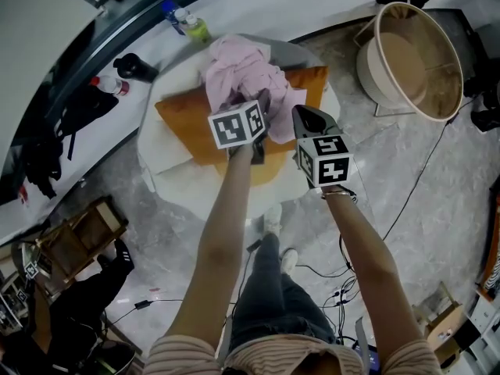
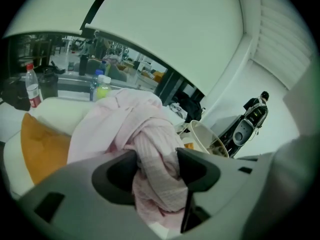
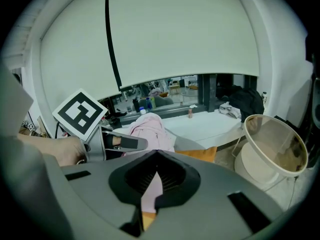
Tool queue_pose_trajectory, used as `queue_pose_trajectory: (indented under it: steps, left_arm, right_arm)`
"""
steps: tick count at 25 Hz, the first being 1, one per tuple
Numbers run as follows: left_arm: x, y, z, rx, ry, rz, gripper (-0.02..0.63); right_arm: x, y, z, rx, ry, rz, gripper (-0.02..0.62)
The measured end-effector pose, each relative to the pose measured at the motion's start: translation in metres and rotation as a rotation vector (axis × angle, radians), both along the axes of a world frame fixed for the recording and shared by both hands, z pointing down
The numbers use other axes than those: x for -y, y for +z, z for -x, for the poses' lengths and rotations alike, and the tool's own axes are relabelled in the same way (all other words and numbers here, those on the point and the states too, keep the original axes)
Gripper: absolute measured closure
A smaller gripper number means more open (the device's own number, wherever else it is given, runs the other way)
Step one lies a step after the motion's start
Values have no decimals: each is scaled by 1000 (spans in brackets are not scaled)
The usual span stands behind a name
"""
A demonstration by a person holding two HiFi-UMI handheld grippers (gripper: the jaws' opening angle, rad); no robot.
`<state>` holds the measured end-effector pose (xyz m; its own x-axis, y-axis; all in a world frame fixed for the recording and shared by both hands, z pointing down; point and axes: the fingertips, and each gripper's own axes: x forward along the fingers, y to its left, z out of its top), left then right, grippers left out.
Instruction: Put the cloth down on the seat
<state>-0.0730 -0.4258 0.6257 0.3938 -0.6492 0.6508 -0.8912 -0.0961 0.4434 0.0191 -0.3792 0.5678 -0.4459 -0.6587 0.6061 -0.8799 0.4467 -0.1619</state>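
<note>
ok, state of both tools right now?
Left tool: open, pink cloth between its jaws.
Right tool: shut; cannot tell whether any cloth is pinched.

No word, number or brand name can be read anywhere.

The only printed signs are black-and-white square markers, coded patterns and not letters. In the head view they stand on two faces of the centre cube [image 1: 238,123] and on two faces of the right-hand cube [image 1: 324,161] just beside it. One more such marker fills the tilted cube face at the left of the right gripper view.

A bottle [image 2: 33,89] at the far left of the left gripper view wears a red label, and a green bottle [image 1: 195,28] near the top of the head view has a wrapper; the print on both is too small to make out.
</note>
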Motion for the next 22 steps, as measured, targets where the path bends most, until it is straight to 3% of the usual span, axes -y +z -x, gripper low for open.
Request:
queue_pose_trajectory:
  steps: [10, 18, 22]
  left_arm:
    - [-13, -26, 8, 54, 8, -62, 362]
    - [-25, -56, 5, 38, 35, -143, 364]
    - [-38, -70, 5, 43, 40, -179, 399]
  right_arm:
    - [-11, -20, 0, 5, -2, -33, 588]
    - [-22, -40, 3, 18, 0, -66, 588]
    - [-32, -48, 3, 26, 2, -79, 588]
